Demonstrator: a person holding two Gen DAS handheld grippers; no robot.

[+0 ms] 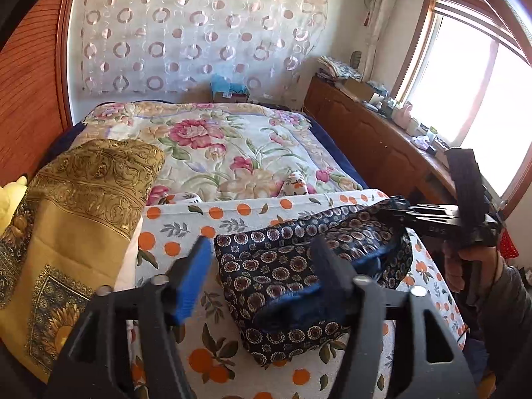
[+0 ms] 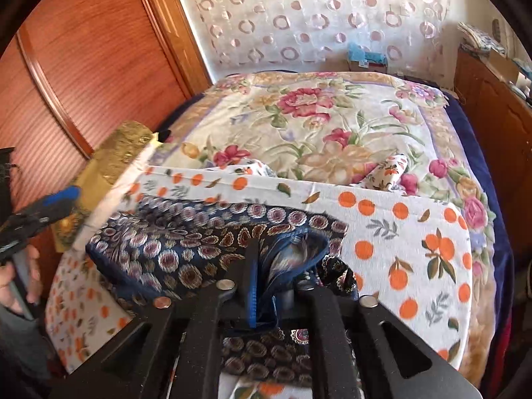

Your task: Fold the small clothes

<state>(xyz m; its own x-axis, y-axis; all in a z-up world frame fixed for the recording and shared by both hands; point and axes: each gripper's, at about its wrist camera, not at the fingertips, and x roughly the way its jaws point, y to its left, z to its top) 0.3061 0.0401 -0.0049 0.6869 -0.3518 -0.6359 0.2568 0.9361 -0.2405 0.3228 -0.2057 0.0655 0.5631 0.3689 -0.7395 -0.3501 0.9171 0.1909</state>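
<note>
A small navy garment [image 1: 299, 266] with a round flower print lies on a white cloth with orange fruit print [image 1: 186, 219] on the bed. My left gripper [image 1: 262, 266] is open above the garment's left part, with one blue-padded finger [image 1: 193, 276] off the cloth and the other over it. My right gripper [image 2: 276, 286] is shut on the garment's blue-hemmed edge [image 2: 299, 242] and lifts it; this gripper also shows at the right of the left wrist view [image 1: 399, 209]. The garment [image 2: 186, 242] spreads to the left of it.
A floral quilt [image 1: 239, 146] covers the bed beyond. A gold patterned folded blanket [image 1: 76, 219] sits at the left. A wooden cabinet [image 1: 372, 139] with clutter runs along the right under a window. A wooden wardrobe [image 2: 86, 66] stands at the left.
</note>
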